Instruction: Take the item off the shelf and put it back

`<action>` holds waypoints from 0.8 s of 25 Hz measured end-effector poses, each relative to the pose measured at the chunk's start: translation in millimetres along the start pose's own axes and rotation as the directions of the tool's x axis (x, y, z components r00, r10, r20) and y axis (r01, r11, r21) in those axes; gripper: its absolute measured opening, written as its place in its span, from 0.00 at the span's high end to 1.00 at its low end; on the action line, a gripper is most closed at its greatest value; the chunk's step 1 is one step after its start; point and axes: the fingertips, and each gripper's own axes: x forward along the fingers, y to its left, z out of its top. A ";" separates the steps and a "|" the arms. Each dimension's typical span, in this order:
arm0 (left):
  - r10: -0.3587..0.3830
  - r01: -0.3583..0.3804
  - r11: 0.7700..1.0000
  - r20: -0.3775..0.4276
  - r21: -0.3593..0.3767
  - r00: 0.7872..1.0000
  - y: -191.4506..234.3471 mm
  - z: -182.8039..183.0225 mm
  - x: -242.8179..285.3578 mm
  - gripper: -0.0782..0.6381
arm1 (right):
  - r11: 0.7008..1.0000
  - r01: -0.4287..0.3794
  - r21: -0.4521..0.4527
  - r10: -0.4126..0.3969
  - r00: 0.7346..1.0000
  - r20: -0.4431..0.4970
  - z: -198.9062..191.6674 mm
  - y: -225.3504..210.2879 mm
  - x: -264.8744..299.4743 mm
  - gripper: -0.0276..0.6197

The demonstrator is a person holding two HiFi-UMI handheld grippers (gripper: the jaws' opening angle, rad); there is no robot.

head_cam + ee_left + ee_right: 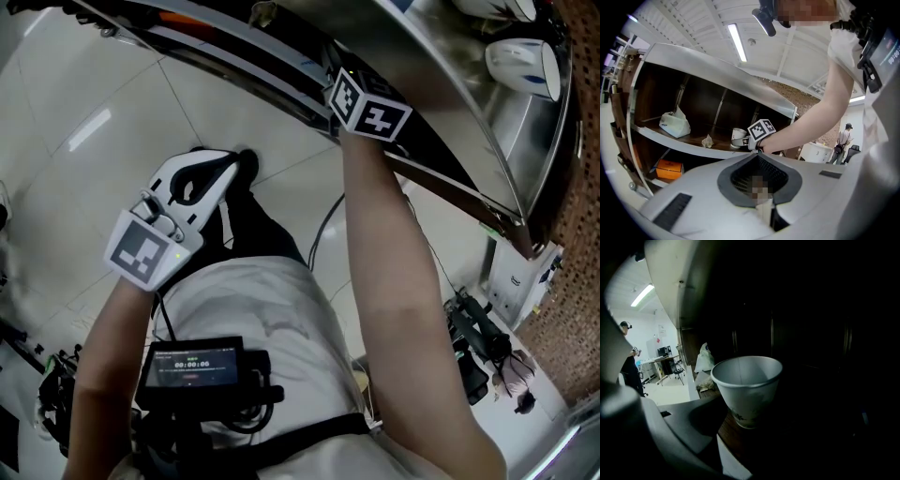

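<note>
**Clerk:** Entry one, the task's thing?

**Keeper:** Paper cup [747, 387], white, with faint print low on its wall. It is upright with its mouth up, and nothing shows inside. It stands on the dark wooden counter [689, 146], close behind the front edge and toward the end away from the bag.

**Clerk:** Entry two, the right gripper?

**Keeper:** Right gripper [747, 139], reached in under the upper board at the front edge, just beside the cup. Its jaws stand apart. One grey jaw shows to the cup's left, clear of the wall, and the other is lost in the dark. The cup sits at their mouth with its base on the wood.

**Clerk:** Entry three, the left gripper?

**Keeper:** Left gripper [758, 161], held low by the person's waist, well apart from the counter. Its jaws are together at the tips, with nothing between them.

**Clerk:** Other stock on the counter?

**Keeper:** One white bag [675, 124], slumped, near the far end. One crumpled scrap [708, 140] by the front edge, between the bag and the cup. One orange box [669, 168] on the level below, near the corner under the bag.
</note>
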 end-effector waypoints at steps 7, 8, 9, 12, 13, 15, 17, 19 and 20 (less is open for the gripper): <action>-0.010 0.010 1.000 0.007 0.018 1.000 -2.9 6.6 1.5 0.88 | 0.996 -0.081 -0.023 0.081 0.996 0.026 1.8 20.4 -15.8 0.52; -0.013 0.013 1.000 0.004 0.024 1.000 -4.4 6.7 0.6 0.88 | 0.995 -0.090 -0.034 0.091 0.996 0.026 1.1 24.1 -18.7 0.52; -0.017 0.017 0.999 0.000 0.030 1.000 -6.1 6.9 -0.2 0.88 | 0.994 -0.101 -0.047 0.102 0.994 0.026 0.5 27.9 -21.9 0.52; -0.024 0.024 0.999 0.000 0.045 1.000 -11.5 10.5 -2.6 0.88 | 0.985 -0.149 -0.092 0.152 0.988 0.026 -1.1 41.8 -33.7 0.52; -0.024 0.024 0.999 0.003 0.049 1.000 -12.9 12.6 -3.9 0.88 | 0.980 -0.166 -0.107 0.169 0.985 0.023 -1.8 47.2 -38.3 0.52; -0.024 0.024 0.998 0.004 0.060 1.000 -14.9 16.2 -7.4 0.88 | 0.971 -0.197 -0.132 0.201 0.979 0.019 -3.9 58.8 -47.7 0.52; -0.022 0.022 0.998 0.001 0.067 1.000 -16.9 17.5 -12.2 0.88 | 0.965 -0.222 -0.141 0.226 0.974 0.015 -8.0 69.5 -57.3 0.52; -0.021 0.021 0.998 -0.010 0.066 1.000 -20.0 16.9 -17.8 0.88 | 0.962 -0.238 -0.133 0.242 0.970 0.014 -11.8 78.3 -67.7 0.52; -0.021 0.022 0.997 -0.016 0.068 1.000 -21.9 16.9 -20.6 0.88 | 0.961 -0.245 -0.126 0.249 0.968 0.017 -12.5 82.3 -73.2 0.52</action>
